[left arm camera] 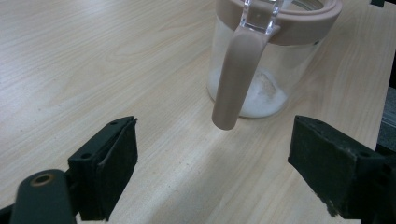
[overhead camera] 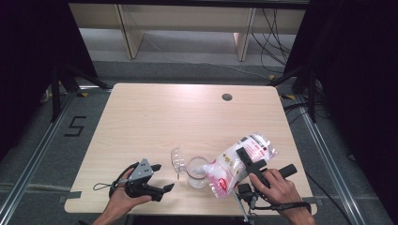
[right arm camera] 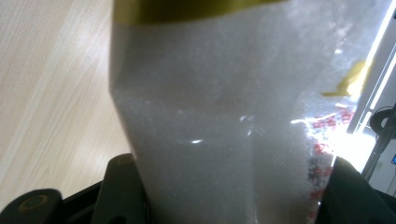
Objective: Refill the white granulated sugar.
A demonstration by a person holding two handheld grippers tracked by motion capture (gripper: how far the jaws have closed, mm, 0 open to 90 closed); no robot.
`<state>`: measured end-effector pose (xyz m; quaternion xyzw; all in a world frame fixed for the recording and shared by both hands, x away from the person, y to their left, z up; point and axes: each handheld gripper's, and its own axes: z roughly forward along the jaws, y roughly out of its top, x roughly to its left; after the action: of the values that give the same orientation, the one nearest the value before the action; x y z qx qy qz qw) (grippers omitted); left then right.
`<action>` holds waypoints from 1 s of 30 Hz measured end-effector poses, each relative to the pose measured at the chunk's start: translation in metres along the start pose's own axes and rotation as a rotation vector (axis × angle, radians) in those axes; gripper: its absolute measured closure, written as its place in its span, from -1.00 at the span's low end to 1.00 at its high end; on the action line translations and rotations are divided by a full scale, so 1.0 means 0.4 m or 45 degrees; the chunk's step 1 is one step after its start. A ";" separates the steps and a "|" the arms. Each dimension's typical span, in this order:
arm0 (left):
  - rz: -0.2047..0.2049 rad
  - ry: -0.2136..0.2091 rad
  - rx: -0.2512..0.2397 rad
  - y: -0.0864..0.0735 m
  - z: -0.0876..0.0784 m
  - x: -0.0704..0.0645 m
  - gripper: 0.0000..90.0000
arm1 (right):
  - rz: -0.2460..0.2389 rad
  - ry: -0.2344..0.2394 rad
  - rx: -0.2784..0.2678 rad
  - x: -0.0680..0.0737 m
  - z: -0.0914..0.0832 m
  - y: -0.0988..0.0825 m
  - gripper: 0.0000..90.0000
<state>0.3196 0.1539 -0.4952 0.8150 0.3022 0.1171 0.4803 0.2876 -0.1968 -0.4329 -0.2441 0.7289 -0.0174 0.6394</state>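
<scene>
Nearest you, your right gripper (overhead camera: 245, 165) is clamped across the middle of a clear bag of white granules (overhead camera: 237, 163), jaws about half closed with the plastic bulging between them; in the right gripper view the bag (right arm camera: 210, 116) rises straight up out of the jaws; its long axis runs from the upper right down to the lower left, mouth end lowest. Just past that mouth, to the left of your right gripper, stands the clear jar (overhead camera: 197, 172) with the tan rim, a thin layer of white grains already on its bottom (left arm camera: 261, 93); its open lid (overhead camera: 178, 159) hangs off the far-left side. Your left gripper (overhead camera: 159, 178) sits beside it, jaws spread wide and holding nothing; the jar's tan clasp (left arm camera: 236, 74) hangs dead ahead between them, not touched. To my eye the pour hangs on keeping that bag mouth directly above the jar opening; your left is the nearer one to steady the jar.
</scene>
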 end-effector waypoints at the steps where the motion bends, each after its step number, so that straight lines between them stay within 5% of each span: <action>1: -0.001 0.000 -0.002 0.000 0.000 0.000 -0.66 | 0.000 0.000 -0.002 0.000 0.000 0.000 0.11; 4: -0.004 0.002 -0.005 0.000 0.000 0.000 -0.66 | -0.001 -0.001 -0.005 -0.001 0.001 0.000 0.12; 6: -0.002 0.001 -0.003 0.000 -0.001 0.000 -0.66 | 0.052 0.006 0.002 0.008 0.000 -0.001 0.12; 11: 0.002 -0.001 -0.005 0.000 -0.001 0.000 -0.66 | -0.005 0.014 0.012 0.006 0.001 -0.002 0.13; 20: -0.005 -0.001 -0.006 0.000 -0.001 -0.001 -0.66 | 0.029 0.018 0.023 0.010 -0.001 -0.003 0.13; 22: 0.039 0.000 0.008 0.002 -0.001 0.005 -0.66 | 0.032 0.016 0.021 0.009 -0.001 -0.002 0.13; 24: -0.004 -0.005 0.000 0.000 0.000 -0.002 -0.66 | -0.021 0.003 -0.010 0.003 0.004 -0.001 0.14; 28: -0.012 0.004 -0.010 0.001 0.000 -0.003 -0.66 | -0.010 0.014 -0.006 0.005 0.004 0.000 0.14; 30: 0.038 0.012 0.020 0.002 -0.005 0.004 -0.66 | 0.011 0.020 0.003 0.008 0.002 0.001 0.14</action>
<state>0.3201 0.1558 -0.4938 0.8227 0.2931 0.1258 0.4705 0.2882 -0.1975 -0.4362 -0.2399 0.7349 -0.0174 0.6341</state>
